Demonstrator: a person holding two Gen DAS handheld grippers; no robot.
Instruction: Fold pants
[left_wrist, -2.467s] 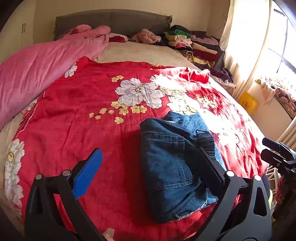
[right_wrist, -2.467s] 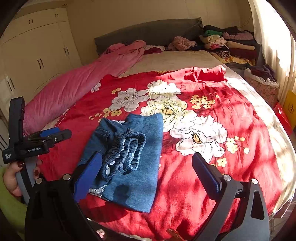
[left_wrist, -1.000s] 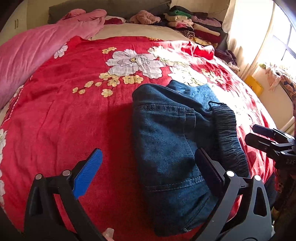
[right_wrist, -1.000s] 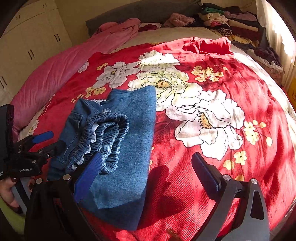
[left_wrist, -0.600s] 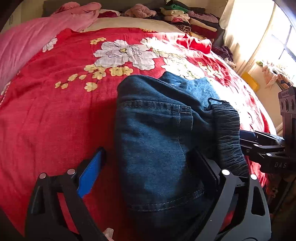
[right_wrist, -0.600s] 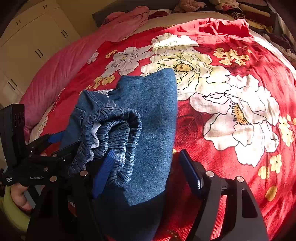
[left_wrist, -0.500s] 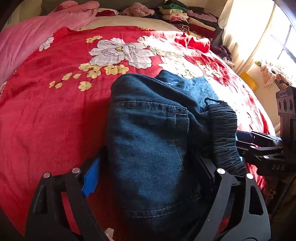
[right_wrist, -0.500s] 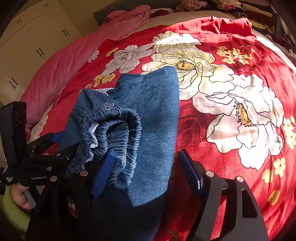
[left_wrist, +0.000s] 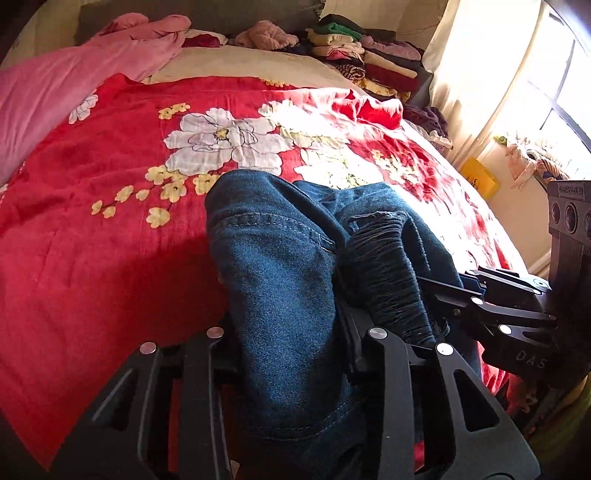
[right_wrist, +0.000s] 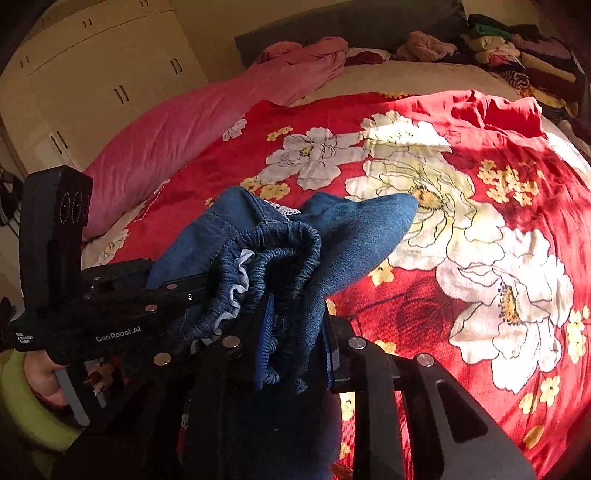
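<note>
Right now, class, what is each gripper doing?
Left gripper: closing on the folded jeans.
Right gripper: closing on the jeans' elastic waistband.

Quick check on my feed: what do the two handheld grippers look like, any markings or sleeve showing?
Both are black skeletal frames with silver rivets. The right gripper has ribbed blue pads. The left gripper carries white "GenRobot.AI" lettering and a block with round lenses. A lime-green sleeve shows at its hand.

Sunlit window (left_wrist: 565, 99), cream wardrobe (right_wrist: 96, 85), bed (left_wrist: 92, 229)

Left gripper (left_wrist: 291, 332) and right gripper (right_wrist: 295, 332) side by side, both closing on denim
</note>
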